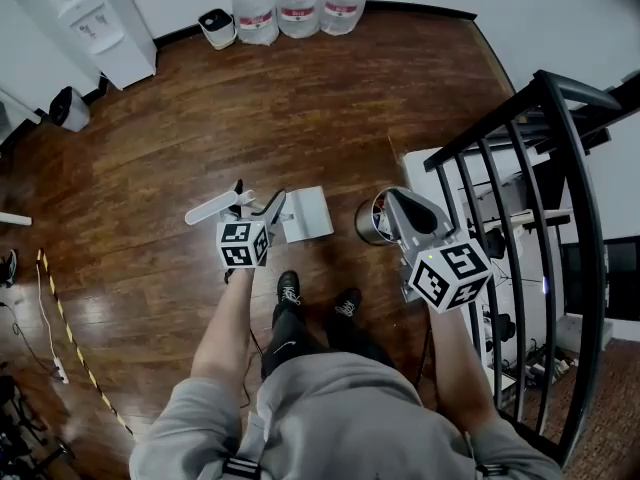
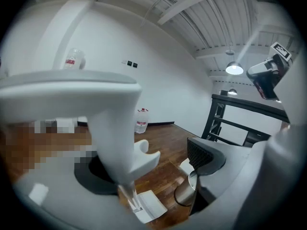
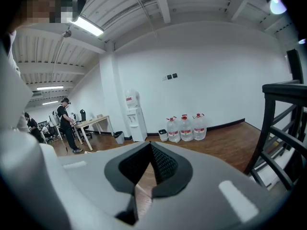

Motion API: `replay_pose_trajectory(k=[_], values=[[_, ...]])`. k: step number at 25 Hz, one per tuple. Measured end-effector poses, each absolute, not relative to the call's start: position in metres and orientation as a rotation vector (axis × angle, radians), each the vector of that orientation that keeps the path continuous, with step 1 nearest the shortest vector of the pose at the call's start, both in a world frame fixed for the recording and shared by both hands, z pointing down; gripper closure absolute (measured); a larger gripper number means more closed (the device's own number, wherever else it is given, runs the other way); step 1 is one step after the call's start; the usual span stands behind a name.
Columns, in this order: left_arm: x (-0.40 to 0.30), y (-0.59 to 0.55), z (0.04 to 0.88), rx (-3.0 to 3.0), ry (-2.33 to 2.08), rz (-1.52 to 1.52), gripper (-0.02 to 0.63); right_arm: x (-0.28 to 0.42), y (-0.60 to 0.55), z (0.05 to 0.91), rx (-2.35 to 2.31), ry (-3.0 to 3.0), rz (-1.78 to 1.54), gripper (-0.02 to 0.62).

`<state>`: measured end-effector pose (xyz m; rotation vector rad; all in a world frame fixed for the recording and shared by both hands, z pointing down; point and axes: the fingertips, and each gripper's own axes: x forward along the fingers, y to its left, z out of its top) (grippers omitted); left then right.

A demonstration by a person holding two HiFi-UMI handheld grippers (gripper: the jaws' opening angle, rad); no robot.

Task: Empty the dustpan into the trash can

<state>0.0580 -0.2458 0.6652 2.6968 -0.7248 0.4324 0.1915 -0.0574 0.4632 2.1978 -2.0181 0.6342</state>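
Note:
A white dustpan (image 1: 310, 214) stands on the wood floor in front of my feet, with its upright handle (image 2: 141, 159) rising from the pan (image 2: 152, 206). My left gripper (image 1: 240, 206) is just left of the pan, jaws spread wide. In the left gripper view (image 2: 160, 150) the handle stands between the open jaws, close to the left one. Just right of the dustpan is a round metal trash can (image 1: 372, 224), which also appears in the left gripper view (image 2: 184, 191). My right gripper (image 1: 393, 200) hovers over the can's rim, its dark pads (image 3: 163, 164) closed together on nothing.
A black stair railing (image 1: 520, 168) fences the right side, close to my right arm. Water bottles (image 1: 298, 3), a small white bin (image 1: 217, 26) and a water dispenser (image 1: 100, 18) line the far wall. A yellow-black cord (image 1: 62, 320) runs along the floor at left.

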Motion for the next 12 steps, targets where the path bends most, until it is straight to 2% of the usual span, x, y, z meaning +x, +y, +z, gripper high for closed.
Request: replay_pose_trajectory(k=[3,5,9,12], values=[[0.036,-0.244,0.676,2.615,-0.8,0.499,0.151,0.189,-0.058,0.454,2.198,-2.036,0.617,0.596],[0.022,-0.229,0.682,2.55,-0.807,0.545,0.158,0.191,-0.056,0.449,2.208,-2.045,0.607,0.596],[0.032,-0.168,0.667,2.559,-0.67,0.597,0.304,0.202,-0.053,0.436,2.243,-2.069,0.582,0.596],[0.065,-0.133,0.631,2.659,-0.511,0.562,0.378,0.206,-0.053,0.423,2.273,-2.087,0.547,0.596]])
